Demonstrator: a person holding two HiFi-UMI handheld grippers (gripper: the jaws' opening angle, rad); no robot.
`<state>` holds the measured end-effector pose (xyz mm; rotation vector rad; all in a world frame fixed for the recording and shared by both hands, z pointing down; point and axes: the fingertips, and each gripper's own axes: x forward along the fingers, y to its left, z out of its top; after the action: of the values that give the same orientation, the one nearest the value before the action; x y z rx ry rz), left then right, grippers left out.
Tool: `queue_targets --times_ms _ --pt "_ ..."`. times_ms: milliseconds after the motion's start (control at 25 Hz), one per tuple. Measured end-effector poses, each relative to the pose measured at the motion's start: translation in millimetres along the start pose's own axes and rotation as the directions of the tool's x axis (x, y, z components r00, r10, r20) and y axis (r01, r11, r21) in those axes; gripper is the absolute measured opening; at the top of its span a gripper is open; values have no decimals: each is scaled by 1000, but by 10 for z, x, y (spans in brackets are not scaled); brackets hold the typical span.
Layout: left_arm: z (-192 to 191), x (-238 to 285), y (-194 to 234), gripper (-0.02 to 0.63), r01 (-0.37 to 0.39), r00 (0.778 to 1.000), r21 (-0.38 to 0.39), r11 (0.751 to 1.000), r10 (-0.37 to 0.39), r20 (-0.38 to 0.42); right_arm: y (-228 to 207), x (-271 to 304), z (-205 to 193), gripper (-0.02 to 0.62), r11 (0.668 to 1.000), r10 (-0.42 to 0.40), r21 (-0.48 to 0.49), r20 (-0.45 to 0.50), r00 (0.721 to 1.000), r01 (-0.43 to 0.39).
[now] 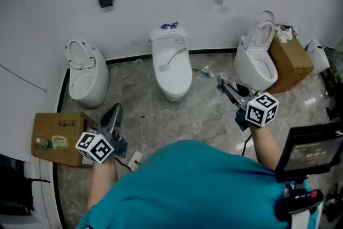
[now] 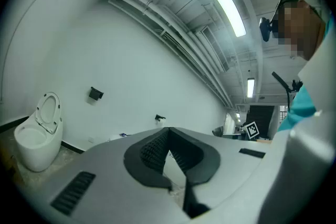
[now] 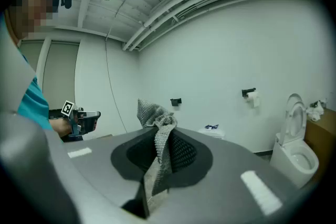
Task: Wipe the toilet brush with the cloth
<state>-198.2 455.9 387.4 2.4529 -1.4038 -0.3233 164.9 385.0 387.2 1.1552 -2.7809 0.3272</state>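
My right gripper (image 3: 160, 129) is shut on a grey knitted cloth (image 3: 152, 113), which sticks up in a crumpled tuft above the jaws. In the head view the right gripper (image 1: 221, 82) points toward the floor between the middle and right toilets. A small thin item with a blue-green end (image 1: 206, 72) lies on the floor just beyond it; I cannot tell whether it is the brush. My left gripper (image 1: 114, 113) is held level at the lower left. Its jaws (image 2: 168, 132) are shut with nothing between them.
Three white toilets stand along the wall: left (image 1: 86, 75), middle (image 1: 171, 61), right (image 1: 256, 59). A cardboard box (image 1: 289, 59) sits beside the right one. Flat cardboard (image 1: 59, 134) with a green bottle (image 1: 58, 142) lies at the left. A cable (image 1: 143, 115) trails over the floor.
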Motion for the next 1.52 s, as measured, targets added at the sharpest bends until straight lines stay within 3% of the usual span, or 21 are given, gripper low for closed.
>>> queue_targets --times_ms 600,760,1160,1360,1520 --pt "-50 155 -65 6 2 1000 -10 1000 -3 -22 -120 -99 5 44 1000 -1 12 18 1000 1" --pt "56 489 -243 6 1 998 -15 1000 -1 -55 -354 -141 185 46 999 5 32 19 1000 -6" --pt "-416 821 -753 6 35 999 -13 999 -35 -41 -791 -730 -112 46 1000 -12 19 46 999 11" --pt "-623 1206 -1201 6 58 996 -20 998 -60 -68 -1197 -995 -107 46 999 -1 35 43 999 -1" --pt "-724 1333 -1270 6 52 994 -19 998 -53 -98 -1372 -993 -213 46 998 3 59 44 999 -6"
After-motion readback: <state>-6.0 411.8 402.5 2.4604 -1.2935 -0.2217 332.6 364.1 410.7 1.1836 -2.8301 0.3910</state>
